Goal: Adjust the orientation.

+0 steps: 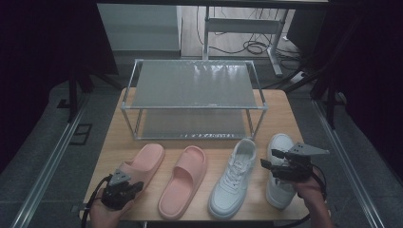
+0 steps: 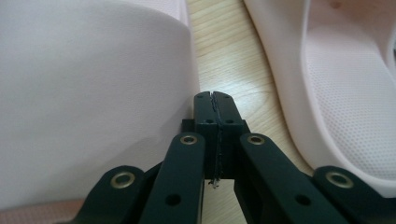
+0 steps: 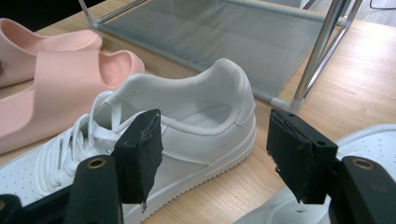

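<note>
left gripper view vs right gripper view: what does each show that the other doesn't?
Left gripper view alone: the left gripper, jaws shut on nothing, in the gap between the two slides. Right gripper view alone: the right gripper with open jaws, the near white sneaker between them and untouched, the second sneaker, and the shoe rack. Both share: the pink slides and the wooden table.

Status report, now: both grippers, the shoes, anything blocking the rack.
Left gripper shut, empty, between the pink slides. Right gripper open, jaws aimed at left white sneaker, not gripping. Four shoes on table, rack shelves bare, path unobstructed.
</note>
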